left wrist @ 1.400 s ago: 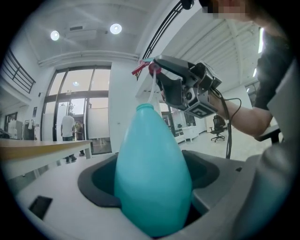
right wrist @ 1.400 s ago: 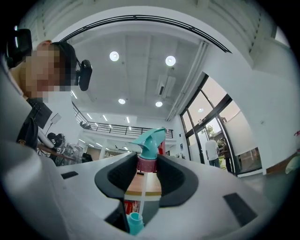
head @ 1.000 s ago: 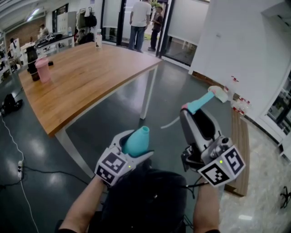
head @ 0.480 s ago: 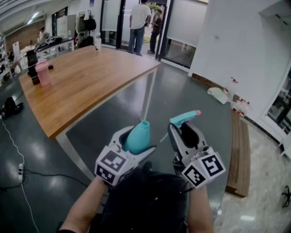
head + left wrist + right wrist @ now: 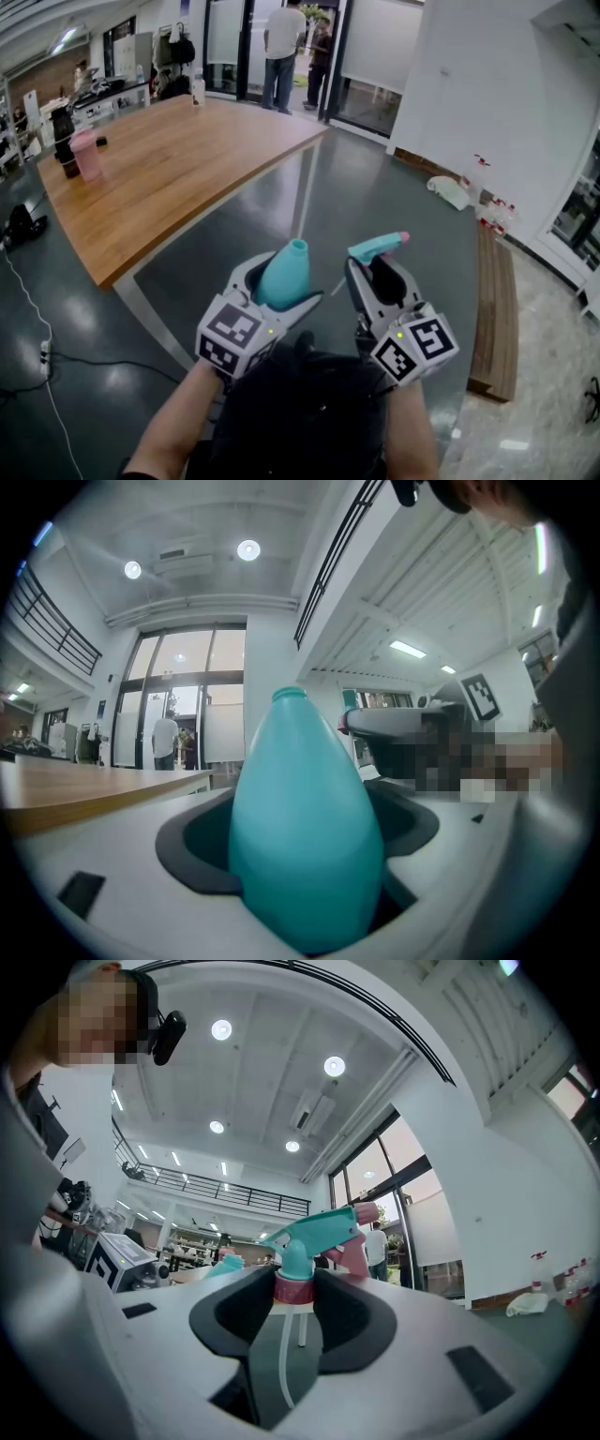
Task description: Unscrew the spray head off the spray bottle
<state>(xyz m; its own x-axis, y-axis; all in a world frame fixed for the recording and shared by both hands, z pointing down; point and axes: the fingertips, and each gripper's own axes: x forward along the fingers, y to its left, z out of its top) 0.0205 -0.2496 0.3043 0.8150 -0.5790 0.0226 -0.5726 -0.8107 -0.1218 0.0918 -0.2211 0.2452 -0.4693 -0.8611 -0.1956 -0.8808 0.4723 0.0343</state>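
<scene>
In the head view my left gripper is shut on a teal spray bottle, neck up and with no head on it. The left gripper view shows the bottle wedged between the dark pads, its open neck on top. My right gripper stands just to the right, shut on the teal spray head with its pink nozzle tip. In the right gripper view the spray head sits above the pads, gripped at its pink collar, and a clear dip tube hangs free below. Head and bottle are apart.
A long wooden table runs off to the far left, with a pink cup and a dark bottle at its end. Two people stand at the glass doors. A wooden bench lies along the right wall.
My right gripper has come down and to the left with the spray head, from out at the right to close beside the bottle. The left gripper has barely moved.
</scene>
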